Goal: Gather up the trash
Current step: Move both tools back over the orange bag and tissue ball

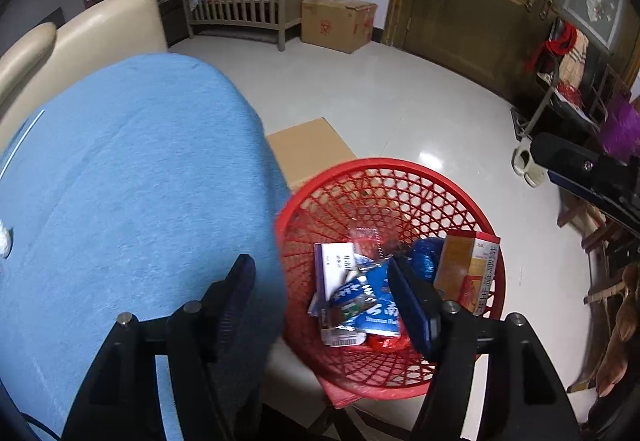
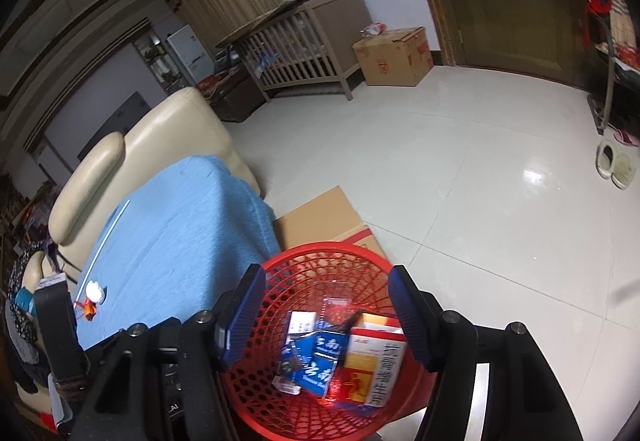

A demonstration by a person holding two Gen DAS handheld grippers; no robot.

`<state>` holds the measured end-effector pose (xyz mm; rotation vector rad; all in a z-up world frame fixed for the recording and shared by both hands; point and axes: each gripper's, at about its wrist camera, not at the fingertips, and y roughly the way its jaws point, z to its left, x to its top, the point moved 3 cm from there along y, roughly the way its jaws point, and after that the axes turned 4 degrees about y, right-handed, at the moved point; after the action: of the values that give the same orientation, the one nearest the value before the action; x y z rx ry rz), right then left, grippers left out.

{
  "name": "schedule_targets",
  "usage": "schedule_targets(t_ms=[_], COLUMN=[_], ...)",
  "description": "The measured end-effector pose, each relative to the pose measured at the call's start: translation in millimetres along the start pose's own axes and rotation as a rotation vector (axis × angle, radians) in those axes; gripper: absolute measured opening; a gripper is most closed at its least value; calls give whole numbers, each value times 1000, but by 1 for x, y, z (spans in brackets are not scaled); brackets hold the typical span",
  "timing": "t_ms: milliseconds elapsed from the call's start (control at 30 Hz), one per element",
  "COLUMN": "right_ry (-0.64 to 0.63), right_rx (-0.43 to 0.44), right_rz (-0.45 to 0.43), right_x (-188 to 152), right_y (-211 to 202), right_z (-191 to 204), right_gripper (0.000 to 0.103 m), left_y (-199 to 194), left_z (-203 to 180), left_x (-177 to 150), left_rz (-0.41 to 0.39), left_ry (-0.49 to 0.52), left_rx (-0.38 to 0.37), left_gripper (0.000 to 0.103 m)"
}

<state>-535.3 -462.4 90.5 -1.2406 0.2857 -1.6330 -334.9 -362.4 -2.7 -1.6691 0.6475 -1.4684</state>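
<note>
Both hand-held grippers (image 1: pixel 324 295) (image 2: pixel 326 311) open above red basket (image 2: pixel 280 413) of trash (image 2: pixel 320 365).

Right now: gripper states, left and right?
Left gripper: open, nothing between its fingers.
Right gripper: open, empty, above the red basket.

One red basket (image 2: pixel 320 261). One orange-and-white carton (image 2: pixel 370 357) stands in it at about four o'clock. Two cardboard boxes: one (image 2: pixel 394 57) at twelve o'clock, one (image 2: pixel 320 217) just behind the basket. Two slippers (image 2: pixel 616 165) at two o'clock.
</note>
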Motion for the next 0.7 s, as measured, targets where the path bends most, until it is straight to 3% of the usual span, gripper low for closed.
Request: schedule_targets(t_ms=[267,433,700], right_ry=[-99,-165,-328], right_rx=[56,94,183], right_rz=[51,106,207], right_x=[-7,-15,-37], right_y=[25,52,95], right_z=[57,98,188], right_gripper=[68,68,67], left_y=[-29,-50,-89], left_z=[61,121,227], left_x=[-16,-38,-104], left_rz=[-42,-61,-66], left_ry=[-120,-234,-484], left_rx=[52,148,334], left_gripper=[69,69,69])
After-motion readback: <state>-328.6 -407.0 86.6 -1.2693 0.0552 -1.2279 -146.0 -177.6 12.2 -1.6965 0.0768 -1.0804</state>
